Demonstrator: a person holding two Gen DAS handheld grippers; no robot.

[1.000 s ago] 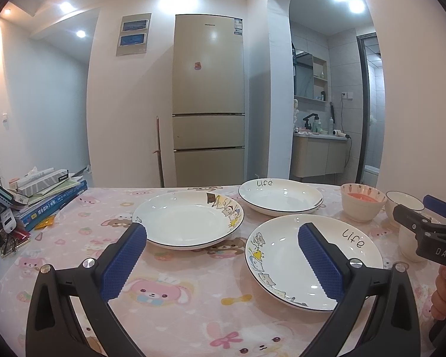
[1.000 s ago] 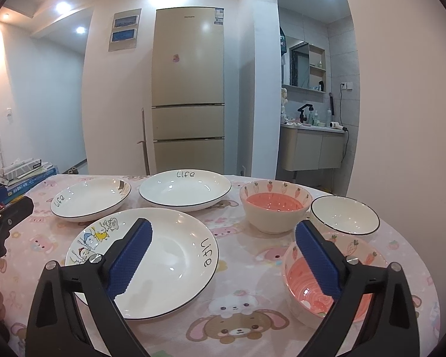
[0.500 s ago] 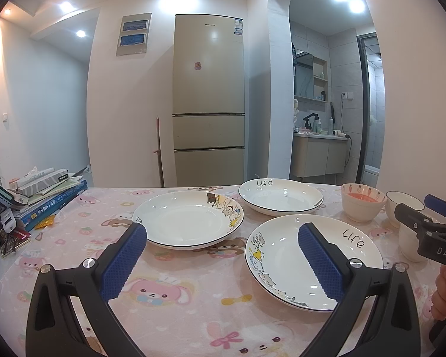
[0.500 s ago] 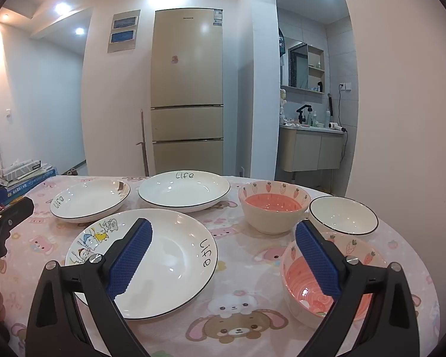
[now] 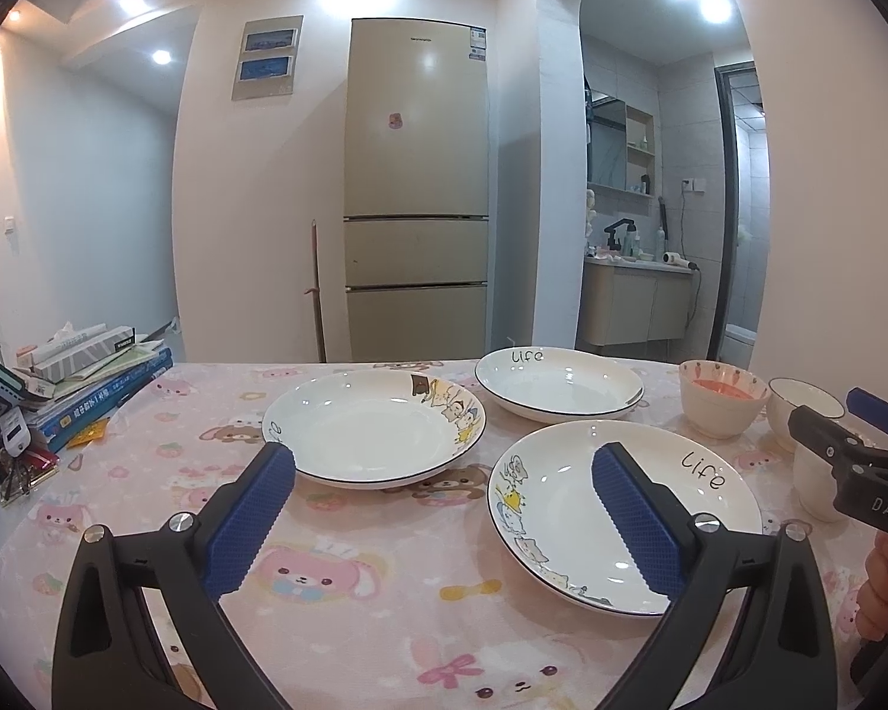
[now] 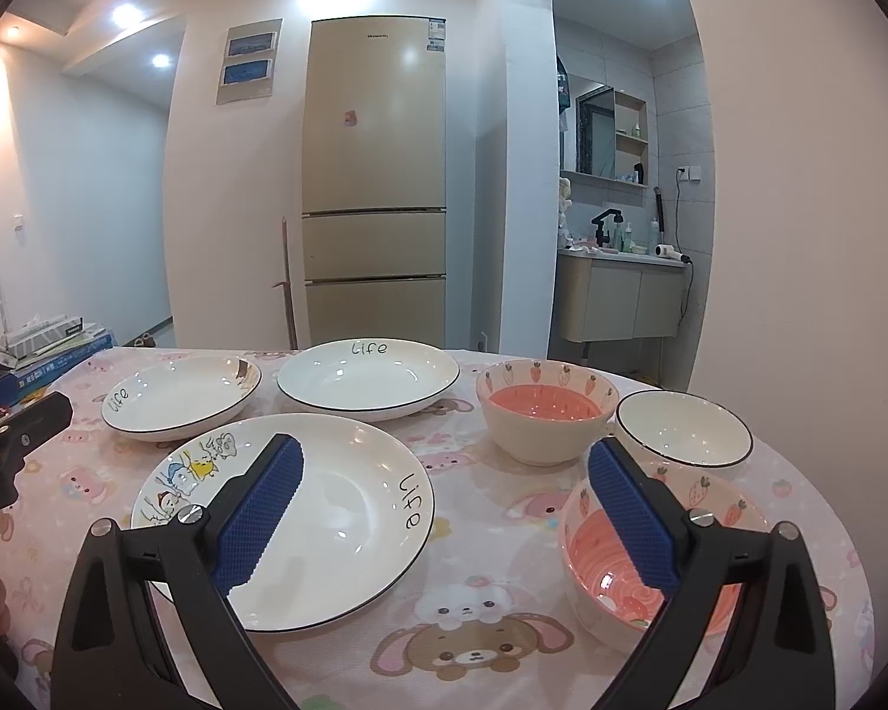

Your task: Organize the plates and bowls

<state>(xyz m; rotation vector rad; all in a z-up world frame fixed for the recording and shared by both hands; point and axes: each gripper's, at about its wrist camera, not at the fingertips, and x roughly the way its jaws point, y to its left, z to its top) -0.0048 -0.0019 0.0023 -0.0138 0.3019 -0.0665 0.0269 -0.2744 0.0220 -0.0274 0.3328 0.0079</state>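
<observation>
Three white "Life" plates lie on the table: a near plate [image 6: 337,509] [image 5: 568,503], a far-left plate [image 6: 177,393] [image 5: 373,426] and a far-middle plate [image 6: 367,376] [image 5: 559,381]. A carrot-pattern bowl with pink inside [image 6: 544,414] [image 5: 722,405], a white bowl [image 6: 684,429] and a near pink bowl [image 6: 598,580] stand to the right. My left gripper [image 5: 444,470] is open and empty above the table between the far-left and near plates. My right gripper [image 6: 444,461] is open and empty, hovering between the near plate and the near pink bowl.
The table [image 5: 337,597] has a pink cartoon tablecloth. A stack of books and boxes [image 5: 83,378] sits at its left edge with small clutter [image 5: 12,444]. A fridge [image 5: 414,189] stands behind; a bathroom vanity [image 6: 621,296] is at the right.
Almost nothing. The right wrist view shifted slightly; both grippers stay open and the dishes have not moved.
</observation>
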